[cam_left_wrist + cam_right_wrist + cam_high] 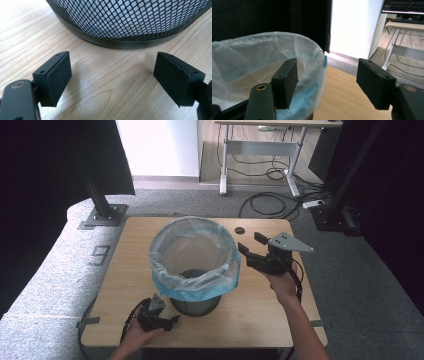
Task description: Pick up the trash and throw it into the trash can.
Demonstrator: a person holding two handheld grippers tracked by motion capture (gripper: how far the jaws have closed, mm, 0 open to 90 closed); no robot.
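At the near edge of the wooden worktop (125, 285), the left gripper (159, 319) rests low in the person's left hand (137, 332), jaws wide apart and holding nothing, aimed at the base of the black mesh waste bin (130, 22) just ahead. The bin stands mid-worktop, lined with a translucent blue-tinted bag (192, 252) folded over its rim. To its right, the right gripper (252, 245) is raised near the rim, jaws spread and empty. Beyond the worktop, cables (270, 200) lie on grey carpet under a desk (260, 145).
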